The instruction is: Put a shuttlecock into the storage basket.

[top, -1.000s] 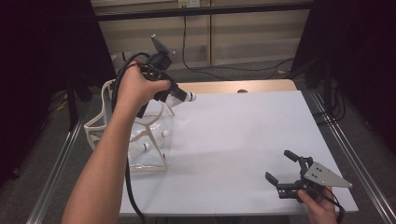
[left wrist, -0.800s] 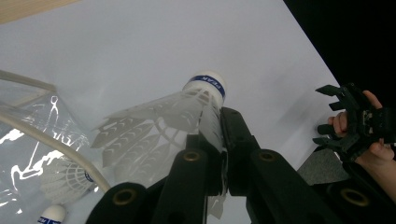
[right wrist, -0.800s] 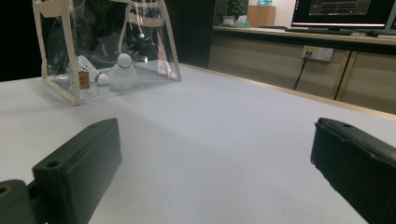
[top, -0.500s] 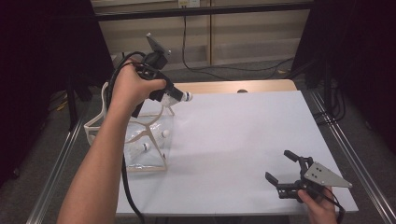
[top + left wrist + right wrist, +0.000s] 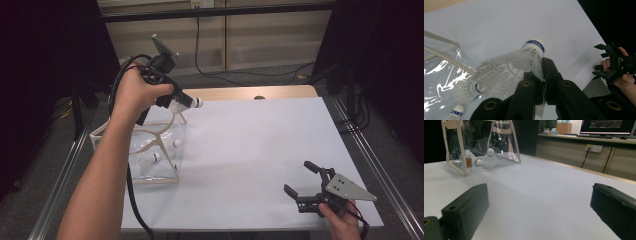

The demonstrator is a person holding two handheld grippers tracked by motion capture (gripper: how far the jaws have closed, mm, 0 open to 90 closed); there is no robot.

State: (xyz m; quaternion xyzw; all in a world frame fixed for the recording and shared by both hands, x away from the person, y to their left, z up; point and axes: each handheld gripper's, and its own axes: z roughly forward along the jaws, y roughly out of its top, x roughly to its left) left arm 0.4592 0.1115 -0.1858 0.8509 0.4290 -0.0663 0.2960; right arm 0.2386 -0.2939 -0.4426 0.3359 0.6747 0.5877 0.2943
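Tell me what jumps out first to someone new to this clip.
First, the white shuttlecock pinched by its feathers in the left gripper, held up over the table's far left. Just below it stands a clear bag with cream trim, more shuttlecocks lying inside. The right gripper sits low at the near right corner of the white table, jaws wide and empty.

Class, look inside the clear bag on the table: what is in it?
Two white shuttlecocks lie inside the clear bag, by the high view. The person's forearm covers the bag's left part, so anything there stays hidden.
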